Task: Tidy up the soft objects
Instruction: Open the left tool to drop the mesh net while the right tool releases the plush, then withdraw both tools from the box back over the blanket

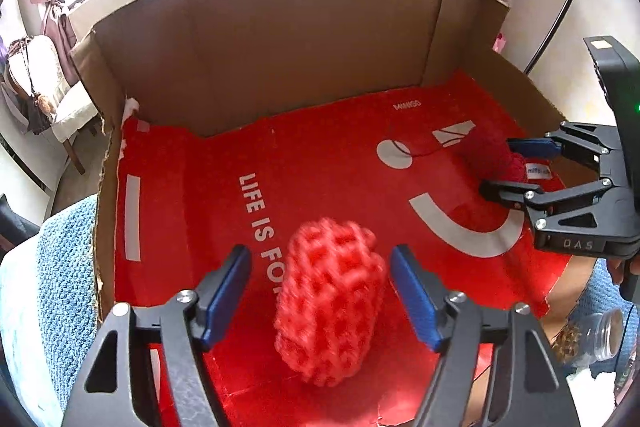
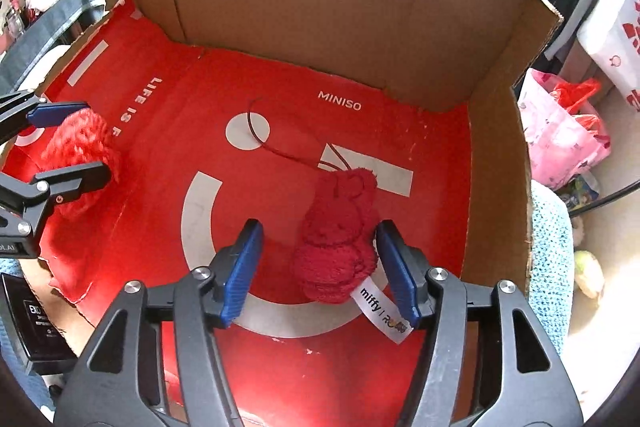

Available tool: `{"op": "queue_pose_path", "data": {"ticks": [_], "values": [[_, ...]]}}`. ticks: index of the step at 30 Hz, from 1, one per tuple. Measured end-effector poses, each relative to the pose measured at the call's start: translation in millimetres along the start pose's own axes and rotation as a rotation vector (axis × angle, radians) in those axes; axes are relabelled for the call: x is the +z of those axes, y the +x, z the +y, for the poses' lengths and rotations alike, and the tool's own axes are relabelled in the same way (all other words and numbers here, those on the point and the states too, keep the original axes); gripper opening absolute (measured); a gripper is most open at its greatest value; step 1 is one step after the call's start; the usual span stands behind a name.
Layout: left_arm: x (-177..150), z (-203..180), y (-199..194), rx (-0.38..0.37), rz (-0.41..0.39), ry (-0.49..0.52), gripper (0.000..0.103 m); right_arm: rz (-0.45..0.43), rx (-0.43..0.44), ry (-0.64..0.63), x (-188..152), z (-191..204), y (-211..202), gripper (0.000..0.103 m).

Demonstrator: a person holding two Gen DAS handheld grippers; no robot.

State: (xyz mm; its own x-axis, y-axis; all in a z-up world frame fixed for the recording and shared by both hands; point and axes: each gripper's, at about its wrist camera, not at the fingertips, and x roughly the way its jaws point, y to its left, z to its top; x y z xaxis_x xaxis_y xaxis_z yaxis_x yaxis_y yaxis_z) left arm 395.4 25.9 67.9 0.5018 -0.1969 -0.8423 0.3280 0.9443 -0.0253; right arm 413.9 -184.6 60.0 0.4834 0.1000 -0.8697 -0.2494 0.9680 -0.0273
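A red foam net sleeve (image 1: pixel 330 301) lies blurred on the red floor of the cardboard box (image 1: pixel 280 39), between the fingers of my open left gripper (image 1: pixel 320 291), not pinched. It shows in the right wrist view (image 2: pixel 82 159) too, with the left gripper (image 2: pixel 68 143) around it. A dark red plush rabbit (image 2: pixel 340 239) with a white Miffy tag and a thin cord lies between the fingers of my open right gripper (image 2: pixel 320 267), close to the right pad. In the left wrist view the plush (image 1: pixel 494 155) sits between the right gripper's (image 1: pixel 500 165) fingers.
The box has tall cardboard walls at the back and sides (image 2: pixel 496 163) and a red Miniso sheet (image 2: pixel 280 99) on its floor. A blue knitted cloth (image 1: pixel 64 275) lies under the box. A clear jar (image 1: pixel 600 335) and a pink bag (image 2: pixel 560 131) stand outside.
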Motion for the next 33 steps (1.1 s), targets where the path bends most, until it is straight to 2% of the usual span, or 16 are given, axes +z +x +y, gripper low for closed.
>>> {"op": "queue_pose_path", "data": {"ticks": [11,15,20,23,25,30,33], "values": [[2,-8,-19,0.009,-0.048,0.006,0.089,-0.031,0.012,0.018,0,-2,-19,0.058],[-1,-8,-32,0.013,-0.075,-0.002,0.094,-0.058,0.019,0.036,-6,-7,-34,0.066],[-9,-6,-52,0.022,-0.111,-0.027,0.097,-0.092,0.028,0.06,-15,-14,-57,0.067],[-16,-7,-68,0.015,-0.141,-0.039,0.103,-0.123,0.032,0.071,-21,-17,-73,0.074],[-19,-10,-77,0.03,-0.167,-0.038,0.103,-0.144,0.028,0.072,-26,-17,-83,0.077],[-31,-19,-104,0.024,-0.218,-0.038,0.103,-0.196,0.021,0.059,-39,-6,-116,0.078],[-40,-26,-122,0.025,-0.255,-0.047,0.103,-0.242,0.026,0.057,-51,0,-140,0.087]]}}
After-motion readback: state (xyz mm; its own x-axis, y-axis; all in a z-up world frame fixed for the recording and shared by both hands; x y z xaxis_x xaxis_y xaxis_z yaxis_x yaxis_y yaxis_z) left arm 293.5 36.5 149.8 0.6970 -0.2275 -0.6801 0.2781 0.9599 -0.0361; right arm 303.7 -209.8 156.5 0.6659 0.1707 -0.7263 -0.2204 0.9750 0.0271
